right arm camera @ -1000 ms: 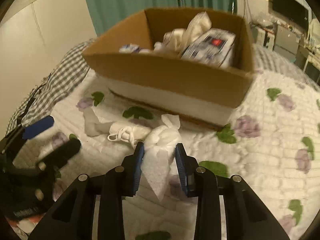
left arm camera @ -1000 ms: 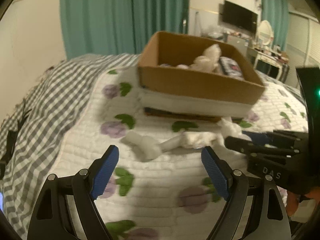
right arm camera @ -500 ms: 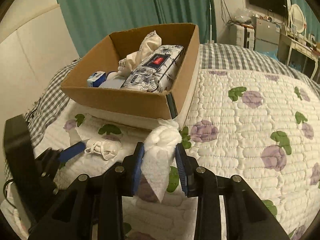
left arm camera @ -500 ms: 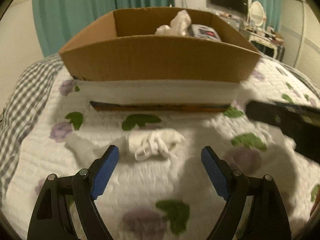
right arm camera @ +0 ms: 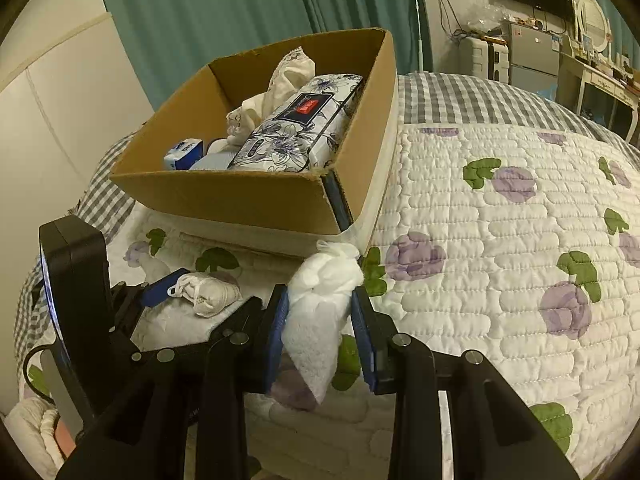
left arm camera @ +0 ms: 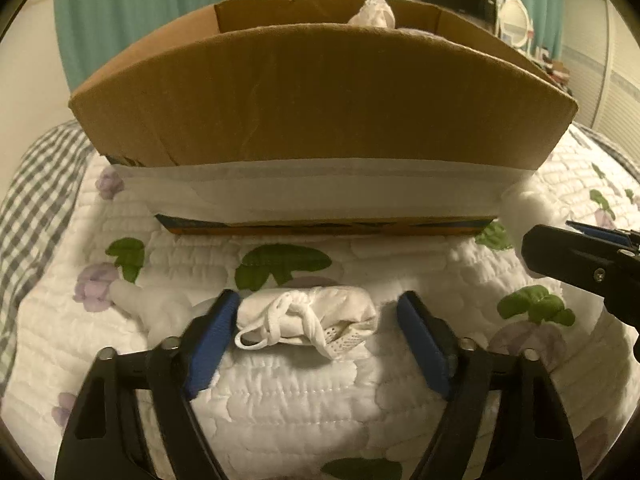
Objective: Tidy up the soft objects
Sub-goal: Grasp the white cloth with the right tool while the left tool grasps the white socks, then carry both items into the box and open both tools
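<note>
Bed [right arm camera: 500,280] with a cardboard box [left arm camera: 320,96] of soft things.
The left hand-held gripper [left arm camera: 316,332], jaws spread, has just closed in around a rolled mask [left arm camera: 308,320]; the right hand-held gripper [right arm camera: 320,332] stays clenched on a cloth [right arm camera: 320,300], lifted toward the box.

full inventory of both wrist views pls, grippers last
cardboard box: 1, brown, on the quilt, raised on a white slab
tissue pack: 1, white with dark floral print, in the box
cream cloth: 1, in the box, behind the tissue pack
small blue-white pack: 1, in the box's near corner
face mask: 1, white, folded, on the quilt between the left pads
white wad: 1, clamped in the right pads
quilt: 1, white with purple flowers, on the bed
left hand-held gripper: black, blue pads, open around the face mask
right hand-held gripper: black, blue pads, shut on the white wad
</note>
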Demonstrator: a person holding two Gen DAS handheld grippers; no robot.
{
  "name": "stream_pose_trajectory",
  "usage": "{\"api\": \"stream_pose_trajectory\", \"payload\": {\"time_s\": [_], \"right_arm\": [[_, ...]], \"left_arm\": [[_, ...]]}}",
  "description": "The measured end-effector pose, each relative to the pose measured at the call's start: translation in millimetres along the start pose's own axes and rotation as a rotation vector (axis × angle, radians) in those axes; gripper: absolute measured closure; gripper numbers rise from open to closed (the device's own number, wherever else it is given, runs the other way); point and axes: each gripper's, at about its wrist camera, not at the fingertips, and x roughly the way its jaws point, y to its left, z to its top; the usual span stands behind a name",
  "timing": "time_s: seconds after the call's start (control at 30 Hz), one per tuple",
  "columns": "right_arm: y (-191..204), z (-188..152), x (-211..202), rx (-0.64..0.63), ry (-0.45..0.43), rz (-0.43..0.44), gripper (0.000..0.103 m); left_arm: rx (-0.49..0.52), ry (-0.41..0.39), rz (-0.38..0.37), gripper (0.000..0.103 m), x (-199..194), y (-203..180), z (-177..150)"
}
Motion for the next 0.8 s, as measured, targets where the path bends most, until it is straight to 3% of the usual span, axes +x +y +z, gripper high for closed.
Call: {"api": "stream_pose_trajectory", "payload": {"time_s": [0.03, 0.27, 0.53, 0.8], "right_arm": [[0.5, -0.3, -0.7, -0.002, -0.002, -0.001, 0.072], [6.3, -5.3, -13.9, -0.034, -0.013, -0.018, 0.072], [27.5, -0.3, -63.3, -0.087, -0.08, 0.0, 0.072], [58.4, 12.5, -132.7, -0.157, -0.176, 0.0, 0.072]], "left_arm": [[-0.001, -0.001, 0.0, 0.047, -1.5, 2.0, -1.3], [0.01, -0.035, -0.037, 0.047, -23.0, 14.6, -6.1], [-0.015, -0.102, -0.09, 0.047, -85.9, 37.8, -11.9], [-0.039, -0.22, -0.117, 0.047, -157.0, 47.9, 25.1]]}}
